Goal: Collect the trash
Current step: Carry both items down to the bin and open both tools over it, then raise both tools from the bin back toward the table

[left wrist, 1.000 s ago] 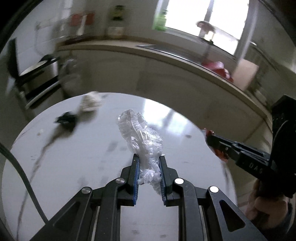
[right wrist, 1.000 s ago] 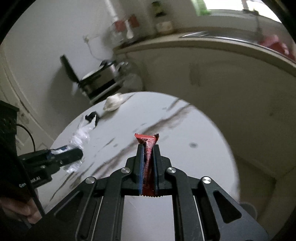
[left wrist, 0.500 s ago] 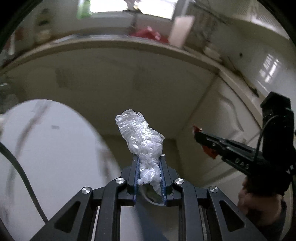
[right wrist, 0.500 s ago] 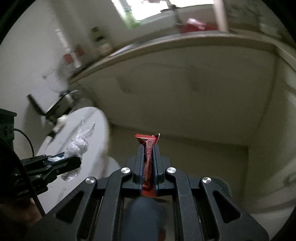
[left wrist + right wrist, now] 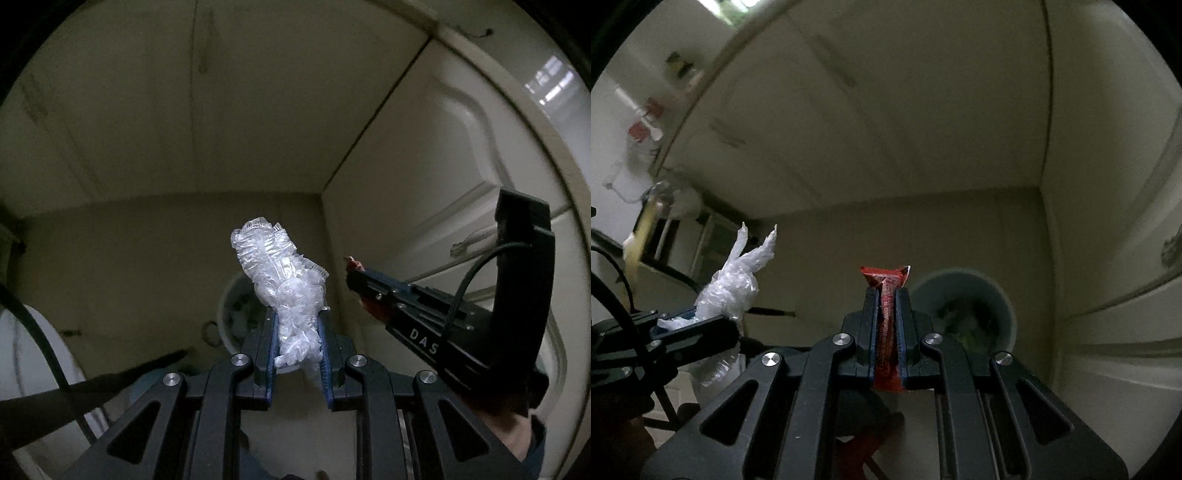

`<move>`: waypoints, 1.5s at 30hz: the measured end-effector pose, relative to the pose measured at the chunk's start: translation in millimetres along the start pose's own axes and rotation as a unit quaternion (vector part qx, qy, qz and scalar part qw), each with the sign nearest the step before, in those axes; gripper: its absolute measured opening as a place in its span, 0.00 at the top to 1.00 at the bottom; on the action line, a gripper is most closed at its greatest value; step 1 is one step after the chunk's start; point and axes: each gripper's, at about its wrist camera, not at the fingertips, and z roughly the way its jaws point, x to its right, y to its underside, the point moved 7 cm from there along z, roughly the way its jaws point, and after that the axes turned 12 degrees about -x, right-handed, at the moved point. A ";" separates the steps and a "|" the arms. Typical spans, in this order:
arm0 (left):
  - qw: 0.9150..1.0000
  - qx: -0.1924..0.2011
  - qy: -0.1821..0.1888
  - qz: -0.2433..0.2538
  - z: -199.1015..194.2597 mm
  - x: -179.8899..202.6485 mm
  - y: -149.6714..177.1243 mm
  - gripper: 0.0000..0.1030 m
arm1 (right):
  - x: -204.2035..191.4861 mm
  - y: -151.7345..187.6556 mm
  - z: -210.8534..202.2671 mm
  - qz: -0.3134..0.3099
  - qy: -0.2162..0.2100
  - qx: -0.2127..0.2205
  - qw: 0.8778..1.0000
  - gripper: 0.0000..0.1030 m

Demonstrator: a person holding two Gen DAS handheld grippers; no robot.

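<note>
My left gripper [image 5: 297, 314] is shut on a crumpled clear plastic wrap [image 5: 282, 284], which sticks up past the blue pads. Below and behind it on the floor stands a round bin [image 5: 236, 314], partly hidden by the wrap. My right gripper [image 5: 886, 291] is shut on a red snack wrapper [image 5: 885, 282], whose top edge pokes above the fingers. The round bin [image 5: 964, 295] with greenish waste inside lies just right of that gripper. Each gripper shows in the other's view: the right gripper [image 5: 351, 273] at right, the left gripper [image 5: 698, 325] with the clear plastic wrap [image 5: 738, 280] at left.
Cream cabinet doors [image 5: 184, 110] meet in a corner behind the bin, with a rounded panel door [image 5: 461, 166] on the right. The white table edge [image 5: 22, 369] shows at lower left. A dark chair leg [image 5: 772, 312] lies near the floor.
Both grippers have swung away from the white table and tipped downward toward the floor corner. The bin has come into view under them. Both still hold their trash.
</note>
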 end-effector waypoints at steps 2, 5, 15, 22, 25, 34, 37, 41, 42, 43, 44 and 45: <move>1.000 -0.016 0.004 -0.005 17.6 1.9 -10.4 0.83 | 9.4 -0.2 9.8 0.011 -0.001 -0.007 1.000 0.91; 0.999 -0.044 0.006 0.001 37.1 1.2 -18.2 0.78 | 20.9 -1.3 24.0 0.023 0.001 -0.019 1.000 0.87; 0.997 -0.064 -0.023 -0.025 61.5 -13.9 -38.6 0.36 | 25.7 -7.5 40.5 0.054 0.012 -0.022 0.998 0.19; 0.998 -0.014 -0.062 0.001 28.6 2.7 -15.7 0.30 | 33.7 -0.4 25.1 0.091 0.025 -0.008 0.996 0.00; 0.997 0.017 -0.079 0.012 7.6 11.2 -5.7 0.29 | 29.5 0.1 12.0 0.087 0.034 0.003 0.996 0.00; 0.990 0.127 -0.068 0.016 -87.6 -2.2 40.1 0.24 | -32.8 -0.5 -68.1 0.038 0.043 0.073 0.996 0.00; 0.983 0.167 -0.075 -0.002 -121.9 -19.6 61.8 0.23 | -68.0 -4.4 -92.8 0.011 0.046 0.100 0.994 0.00; 0.973 0.213 -0.087 -0.034 -160.5 -46.9 92.8 0.20 | -124.2 -6.3 -125.6 -0.036 0.046 0.134 0.989 0.00; 0.970 0.222 -0.093 -0.041 -172.8 -54.1 106.4 0.19 | -142.6 -6.4 -133.2 -0.050 0.045 0.143 0.987 0.00; 0.966 0.233 -0.098 -0.052 -181.5 -64.2 115.0 0.19 | -152.0 -6.4 -137.0 -0.058 0.044 0.148 0.986 0.00; 0.965 0.240 -0.094 -0.049 -194.1 -60.0 124.6 0.18 | -169.5 -6.1 -143.4 -0.072 0.042 0.155 0.984 0.00; 0.961 0.251 -0.096 -0.059 -207.7 -74.3 135.2 0.18 | -187.0 -6.0 -148.6 -0.085 0.039 0.162 0.982 0.00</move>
